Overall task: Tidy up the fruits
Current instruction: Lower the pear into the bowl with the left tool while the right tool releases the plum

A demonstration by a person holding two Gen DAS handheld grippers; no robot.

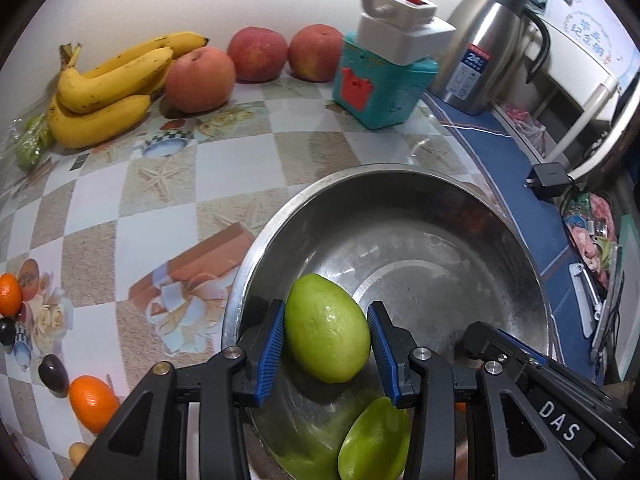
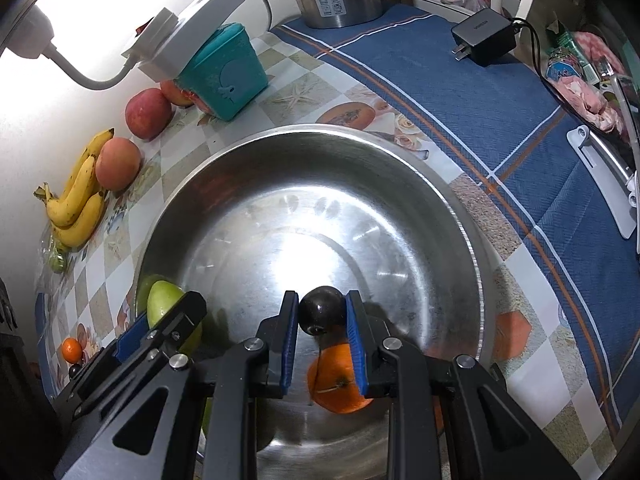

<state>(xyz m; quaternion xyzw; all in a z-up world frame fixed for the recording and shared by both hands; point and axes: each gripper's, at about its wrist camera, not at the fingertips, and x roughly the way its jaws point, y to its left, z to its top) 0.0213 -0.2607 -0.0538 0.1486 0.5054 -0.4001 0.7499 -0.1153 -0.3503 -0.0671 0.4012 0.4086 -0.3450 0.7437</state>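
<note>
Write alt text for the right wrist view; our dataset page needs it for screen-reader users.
The right gripper holds a small dark plum over a large steel bowl, with an orange lying in the bowl beneath. At left, the left gripper holds a green fruit; bananas and peaches sit by the wall.

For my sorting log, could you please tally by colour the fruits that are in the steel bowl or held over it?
Green: 2, the held green fruit in the left tool and the loose green fruit lying in the bowl
Orange: 1, the orange
Dark: 1, the dark fruit in the right tool
Total: 4
</note>
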